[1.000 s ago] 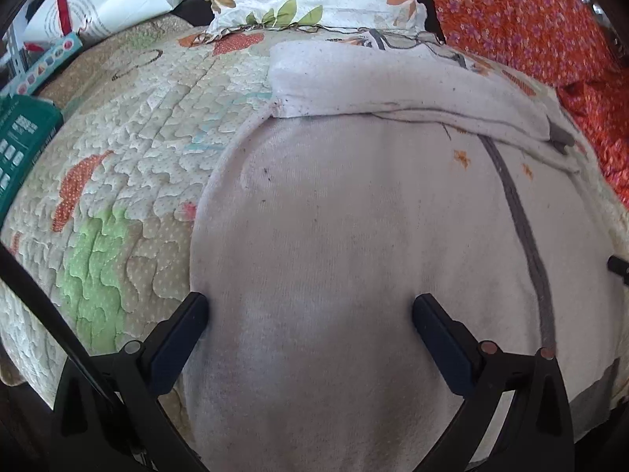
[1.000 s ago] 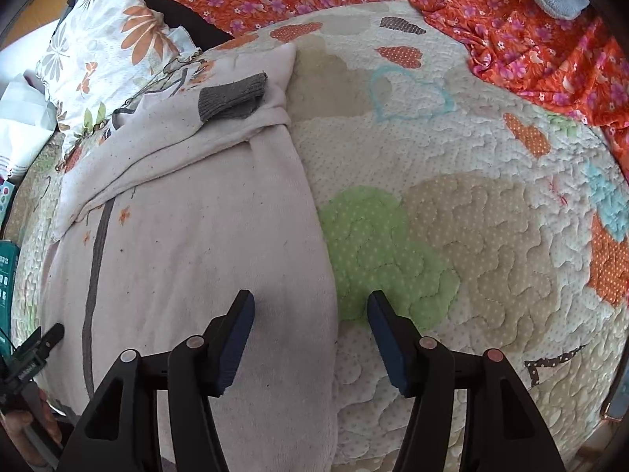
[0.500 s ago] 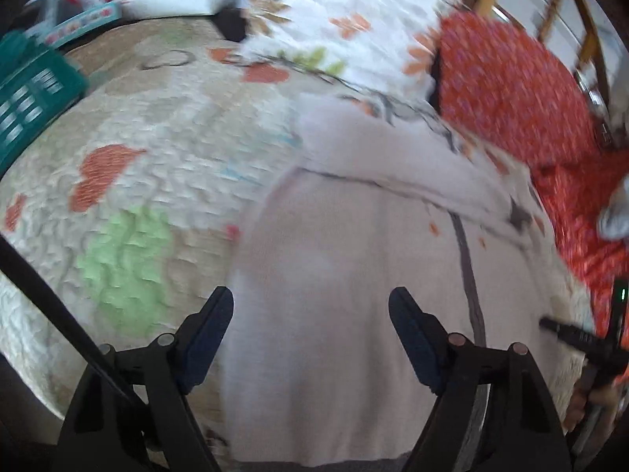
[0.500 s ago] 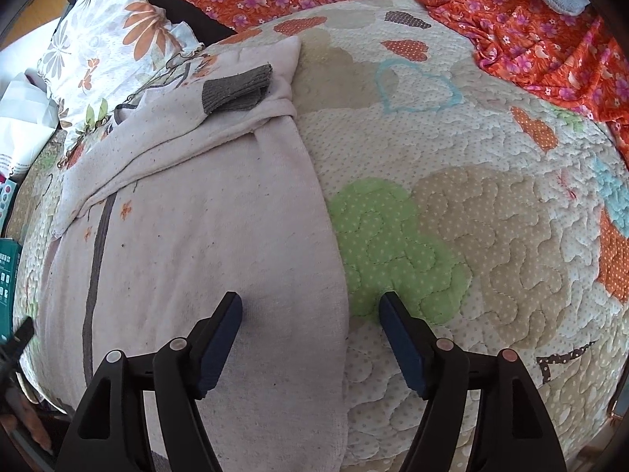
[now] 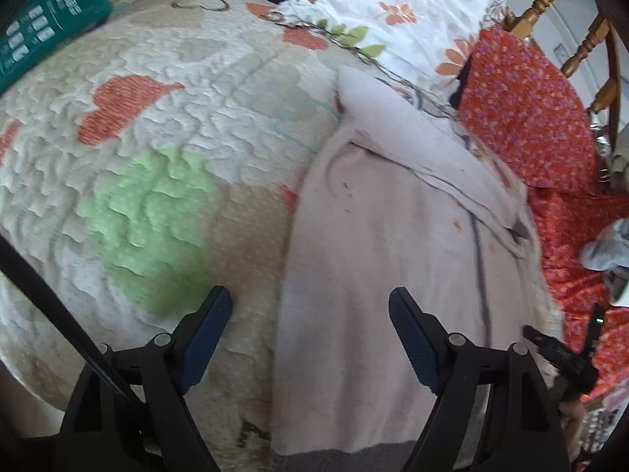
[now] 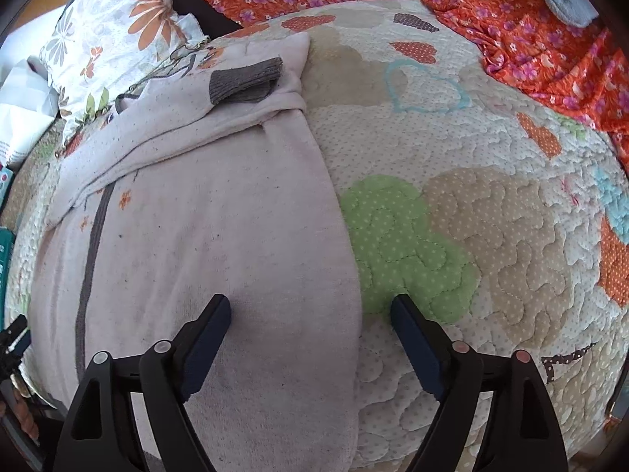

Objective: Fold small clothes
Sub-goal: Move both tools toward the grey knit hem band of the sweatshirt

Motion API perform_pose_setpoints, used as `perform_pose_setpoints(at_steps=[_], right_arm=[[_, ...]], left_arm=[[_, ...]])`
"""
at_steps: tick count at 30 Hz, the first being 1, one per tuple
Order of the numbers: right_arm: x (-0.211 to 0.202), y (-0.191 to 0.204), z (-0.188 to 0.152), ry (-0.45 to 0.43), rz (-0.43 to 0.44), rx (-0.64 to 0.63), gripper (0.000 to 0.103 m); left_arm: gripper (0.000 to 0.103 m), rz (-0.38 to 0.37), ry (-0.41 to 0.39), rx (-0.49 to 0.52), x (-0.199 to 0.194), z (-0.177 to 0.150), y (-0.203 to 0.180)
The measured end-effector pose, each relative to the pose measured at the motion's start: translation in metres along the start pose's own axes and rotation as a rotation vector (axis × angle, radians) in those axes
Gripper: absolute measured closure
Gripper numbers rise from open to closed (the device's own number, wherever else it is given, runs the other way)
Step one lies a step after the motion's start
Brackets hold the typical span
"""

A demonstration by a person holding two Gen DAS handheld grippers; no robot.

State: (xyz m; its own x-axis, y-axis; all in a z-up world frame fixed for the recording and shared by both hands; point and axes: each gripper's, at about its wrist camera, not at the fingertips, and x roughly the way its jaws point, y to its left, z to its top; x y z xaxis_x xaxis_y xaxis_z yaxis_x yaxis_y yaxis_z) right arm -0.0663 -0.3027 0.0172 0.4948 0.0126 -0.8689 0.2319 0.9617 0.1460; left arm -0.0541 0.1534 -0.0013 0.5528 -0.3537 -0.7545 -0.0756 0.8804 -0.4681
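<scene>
I see the pale pink knit garment (image 6: pixel 204 236) lying flat on the quilted patchwork bedspread (image 6: pixel 491 236), orange floral cloth (image 6: pixel 550 39) beyond. My left gripper (image 5: pixel 310 310) gapes empty; my right gripper (image 6: pixel 310 310), empty, is opening, possibly touching fabric.

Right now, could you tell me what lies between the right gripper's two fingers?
In the right wrist view, the right gripper, jaws opening, straddles the pale pink garment's side edge, with a strip of heart-patterned quilt beside it.
</scene>
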Motion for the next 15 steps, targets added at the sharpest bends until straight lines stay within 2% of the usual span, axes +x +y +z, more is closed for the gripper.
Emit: perform_pose_setpoints(at_steps=[3,4,15], right_arm=[[0.002,0.006,-0.001,-0.008,-0.027,-0.027,0.011],[0.002,0.007,-0.002,-0.010,-0.035,-0.034,0.011],[0.002,0.011,-0.005,-0.024,-0.043,-0.045,0.010]], left_arm=[[0.026,-0.136,0.055,-0.032,0.006,-0.005,-0.003],[0.027,-0.156,0.068,-0.034,0.009,-0.007,-0.005],[0.027,-0.015,0.023,0.084,0.007,-0.026,-0.033]])
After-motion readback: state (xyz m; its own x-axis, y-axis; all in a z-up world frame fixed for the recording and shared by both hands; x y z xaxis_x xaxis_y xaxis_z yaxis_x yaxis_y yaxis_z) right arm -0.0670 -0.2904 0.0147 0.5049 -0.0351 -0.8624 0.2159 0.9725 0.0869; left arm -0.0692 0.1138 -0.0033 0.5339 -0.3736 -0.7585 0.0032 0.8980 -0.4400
